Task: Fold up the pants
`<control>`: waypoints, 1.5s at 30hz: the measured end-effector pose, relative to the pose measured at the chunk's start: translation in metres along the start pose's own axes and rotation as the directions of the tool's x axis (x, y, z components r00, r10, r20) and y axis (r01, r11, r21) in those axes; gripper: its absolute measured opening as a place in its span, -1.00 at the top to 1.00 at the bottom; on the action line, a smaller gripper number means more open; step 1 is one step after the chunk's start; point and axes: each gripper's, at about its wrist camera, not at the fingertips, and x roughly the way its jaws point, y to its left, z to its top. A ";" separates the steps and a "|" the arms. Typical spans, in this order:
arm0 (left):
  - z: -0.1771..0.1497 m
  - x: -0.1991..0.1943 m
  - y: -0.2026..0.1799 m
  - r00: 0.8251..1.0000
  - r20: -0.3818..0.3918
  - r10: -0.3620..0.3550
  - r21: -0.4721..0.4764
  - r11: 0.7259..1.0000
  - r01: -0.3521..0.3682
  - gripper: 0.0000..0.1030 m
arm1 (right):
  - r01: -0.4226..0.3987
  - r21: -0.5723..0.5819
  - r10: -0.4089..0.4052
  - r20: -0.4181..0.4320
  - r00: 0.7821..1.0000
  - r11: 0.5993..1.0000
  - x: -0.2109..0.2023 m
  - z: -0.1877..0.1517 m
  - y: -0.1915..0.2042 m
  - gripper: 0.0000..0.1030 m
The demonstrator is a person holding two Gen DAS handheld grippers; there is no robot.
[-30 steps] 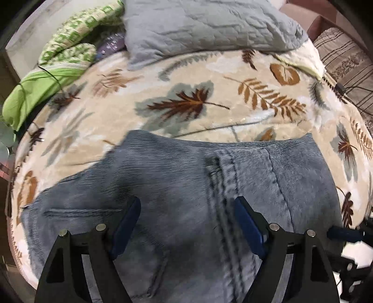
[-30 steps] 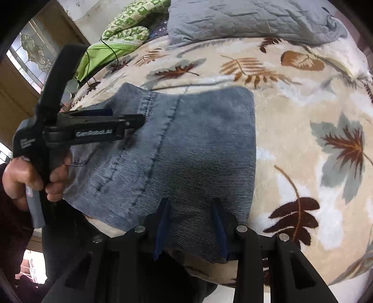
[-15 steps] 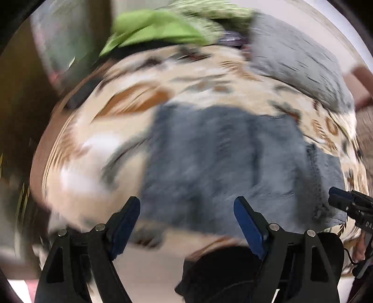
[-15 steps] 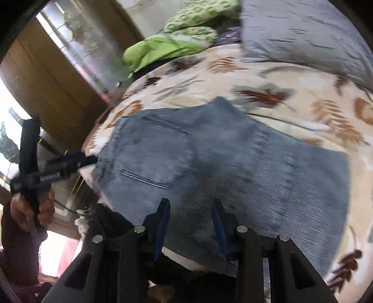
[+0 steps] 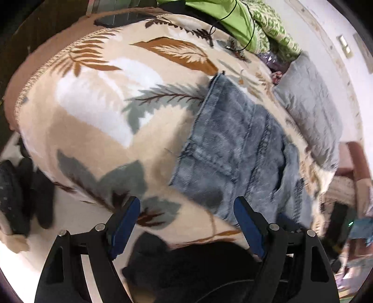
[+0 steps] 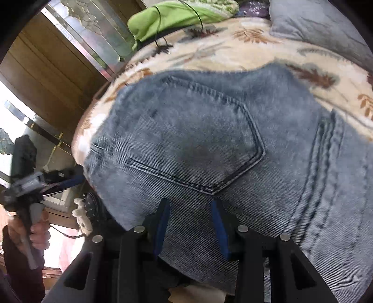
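Note:
Folded grey-blue jeans (image 5: 235, 149) lie on a bed with a leaf-print blanket (image 5: 98, 100). In the right wrist view the jeans (image 6: 209, 144) fill the middle, back pocket up. My left gripper (image 5: 188, 223) is open and empty, off the near left edge of the bed, apart from the jeans. It shows in the right wrist view (image 6: 70, 183) at far left, held in a hand. My right gripper (image 6: 190, 223) hovers over the near edge of the jeans, jaws partly open with denim showing between them; no grip on the cloth can be made out.
A grey quilted pillow (image 5: 312, 109) and green bedding (image 5: 237, 21) lie at the bed's far side. A wooden wardrobe with glass panels (image 6: 58, 60) stands left of the bed. Dark shoes (image 5: 21, 193) sit on the white floor. A black cable (image 6: 163, 28) crosses the green bedding.
My left gripper has swung off the jeans to the left, beyond the bed's edge. My right gripper has moved left along the jeans toward the back pocket. The jeans stay put.

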 end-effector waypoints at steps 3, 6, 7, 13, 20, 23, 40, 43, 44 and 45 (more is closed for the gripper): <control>0.008 0.009 0.000 0.999 -0.016 -0.046 -0.051 0.998 0.045 -0.61 | -0.029 0.008 0.029 0.006 1.000 1.000 -0.001 -0.001 -0.003 0.09; 0.019 0.020 -0.003 0.998 -0.022 -0.063 -0.093 0.994 0.060 -0.47 | -0.040 0.005 0.040 0.010 0.999 0.999 -0.001 -0.001 -0.005 0.08; 0.021 0.023 -0.003 0.998 -0.024 -0.064 -0.100 0.993 0.061 -0.40 | -0.043 0.002 0.043 0.013 0.999 0.999 -0.001 -0.002 -0.005 0.07; 0.029 0.028 -0.005 0.999 -0.005 -0.051 -0.104 0.993 0.051 -0.08 | -0.053 -0.017 0.053 0.021 0.998 0.998 -0.002 -0.003 -0.004 -0.04; 0.030 0.024 -0.003 0.999 0.029 -0.024 -0.081 0.996 0.027 0.32 | -0.020 -0.049 0.024 0.082 0.996 0.999 -0.009 0.005 0.013 0.01; 0.030 0.029 -0.005 1.000 0.028 -0.005 -0.067 0.998 0.007 0.24 | -0.007 -0.098 0.018 0.111 0.994 0.995 -0.010 0.013 0.026 0.30; 0.029 0.016 -0.037 0.990 0.139 0.006 0.098 0.995 -0.020 0.62 | -0.001 -0.026 0.006 0.178 0.984 1.000 0.017 0.033 0.011 0.38; 0.023 -0.002 -0.062 0.981 0.194 0.004 0.198 0.979 -0.043 0.64 | 0.003 -0.051 0.007 0.201 0.980 0.999 0.017 0.026 0.008 0.41; 0.021 -0.007 -0.069 0.978 0.207 -0.001 0.227 0.973 -0.047 0.64 | 0.000 -0.047 0.009 0.201 0.980 0.999 0.017 0.026 0.008 0.41; 0.019 -0.014 -0.079 0.975 0.222 -0.007 0.259 0.964 -0.052 0.64 | -0.007 -0.039 0.014 0.200 0.980 0.999 0.018 0.026 0.007 0.41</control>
